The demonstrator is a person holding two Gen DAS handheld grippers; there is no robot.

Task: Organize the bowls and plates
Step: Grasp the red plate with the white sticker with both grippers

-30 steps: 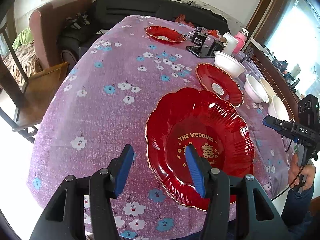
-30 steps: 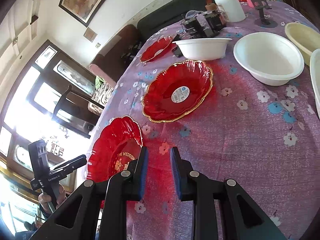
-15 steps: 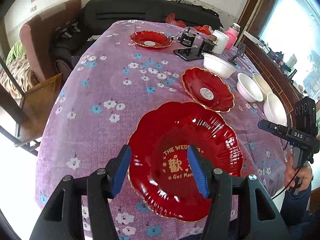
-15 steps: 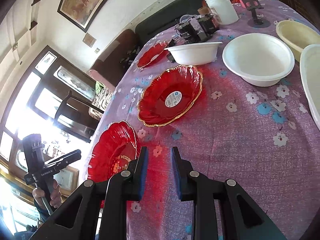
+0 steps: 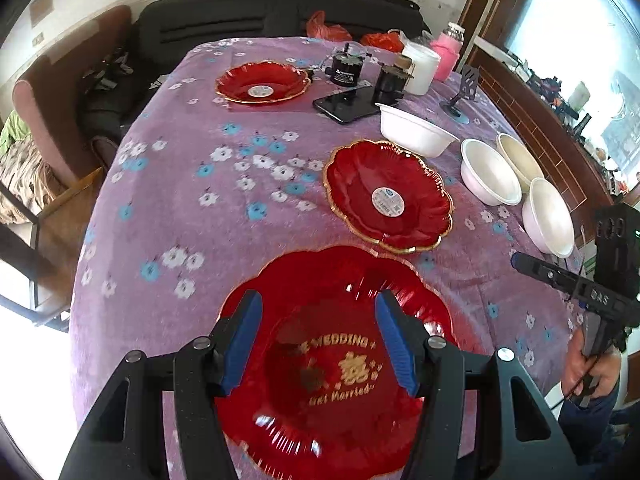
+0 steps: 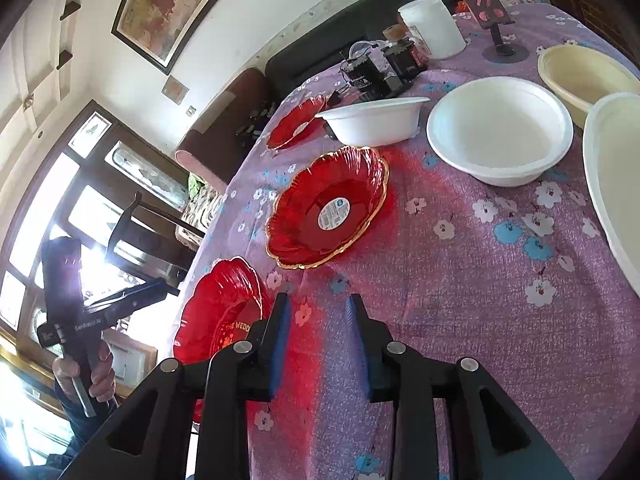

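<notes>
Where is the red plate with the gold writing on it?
In the left wrist view, the wedding plate lies at the table's near edge, right under the open left tongs. The next red plate sits just beyond it.

Red plates, white bowls on table

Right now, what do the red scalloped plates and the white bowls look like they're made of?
Red scalloped gold-rimmed plate: likely clear glossy plastic or glass; it shines and casts a red tint onto the cloth. White round bowl: matte and thin-walled, probably disposable foam or paper pulp.
</notes>
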